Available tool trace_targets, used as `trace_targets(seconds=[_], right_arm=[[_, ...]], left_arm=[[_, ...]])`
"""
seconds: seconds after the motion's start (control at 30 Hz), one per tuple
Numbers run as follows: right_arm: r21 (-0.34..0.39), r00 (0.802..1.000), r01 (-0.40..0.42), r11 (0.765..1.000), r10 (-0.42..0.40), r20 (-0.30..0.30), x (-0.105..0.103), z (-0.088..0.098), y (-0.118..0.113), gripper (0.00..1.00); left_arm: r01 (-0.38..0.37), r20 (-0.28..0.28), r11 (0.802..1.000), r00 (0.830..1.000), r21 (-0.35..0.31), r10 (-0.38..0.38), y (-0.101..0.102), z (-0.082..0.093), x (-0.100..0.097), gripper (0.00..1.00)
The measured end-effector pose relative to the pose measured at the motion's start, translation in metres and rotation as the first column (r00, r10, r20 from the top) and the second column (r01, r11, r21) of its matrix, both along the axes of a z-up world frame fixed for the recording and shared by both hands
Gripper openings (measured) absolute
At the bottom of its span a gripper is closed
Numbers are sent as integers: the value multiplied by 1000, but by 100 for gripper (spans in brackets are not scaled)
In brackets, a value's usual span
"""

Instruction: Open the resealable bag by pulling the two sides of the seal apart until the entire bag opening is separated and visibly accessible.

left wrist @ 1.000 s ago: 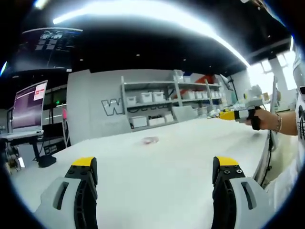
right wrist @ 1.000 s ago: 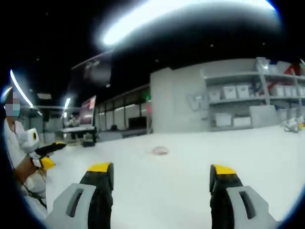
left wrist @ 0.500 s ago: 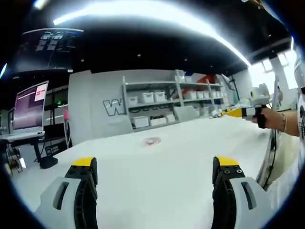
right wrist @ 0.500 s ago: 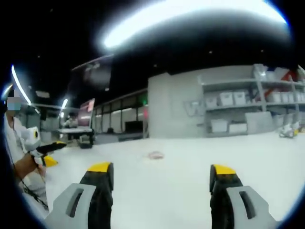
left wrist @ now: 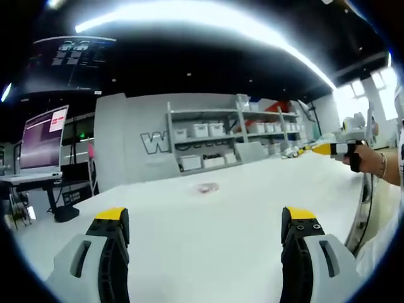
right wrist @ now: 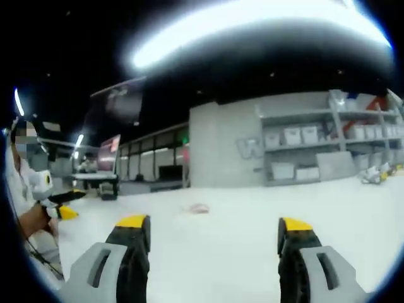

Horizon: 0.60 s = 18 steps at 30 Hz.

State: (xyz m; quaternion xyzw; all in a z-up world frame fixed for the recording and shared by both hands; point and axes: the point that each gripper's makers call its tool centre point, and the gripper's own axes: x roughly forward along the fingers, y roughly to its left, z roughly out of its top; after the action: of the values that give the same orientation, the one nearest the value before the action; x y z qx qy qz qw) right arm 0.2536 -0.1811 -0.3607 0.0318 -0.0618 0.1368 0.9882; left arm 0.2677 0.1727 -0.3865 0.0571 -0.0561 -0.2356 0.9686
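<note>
Bag-opening has not begun: the white table (left wrist: pixel 208 221) spreads wide, shelving (left wrist: pixel 227 136) stands at 12 o'clock behind it, and both views have tilted slightly since a second ago, with nothing approached. The left gripper (left wrist: pixel 205 237) and right gripper (right wrist: pixel 213 243) have jaws spread wide, holding nothing. The resealable bag (left wrist: pixel 206 187) (small, pinkish, blurred) lies flat at 12 o'clock, well apart from both.

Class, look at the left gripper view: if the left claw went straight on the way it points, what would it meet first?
Probably the bare white table, which lies between the open left claw and the small bag further ahead. Depth is unclear, so it might reach the bag instead.
</note>
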Motion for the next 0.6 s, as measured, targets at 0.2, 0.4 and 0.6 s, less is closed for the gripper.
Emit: trace_targets(seconds=[0.2, 0.4, 0.6], right_arm=[[6, 1000, 1, 1000, -1, -5, -3, 0, 1, 83], [-4, 1000, -8, 1000, 8, -8, -8, 5, 5, 83], [-10, 1000, -6, 1000, 6, -10, -13, 10, 9, 83]], left_arm=[[-16, 7, 1000, 1000, -3, 16, 3, 0, 3, 99], [-24, 4, 1000, 1000, 2, 24, 4, -2, 4, 98], [-28, 12, 1000, 1000, -13, 28, 4, 3, 3, 98]])
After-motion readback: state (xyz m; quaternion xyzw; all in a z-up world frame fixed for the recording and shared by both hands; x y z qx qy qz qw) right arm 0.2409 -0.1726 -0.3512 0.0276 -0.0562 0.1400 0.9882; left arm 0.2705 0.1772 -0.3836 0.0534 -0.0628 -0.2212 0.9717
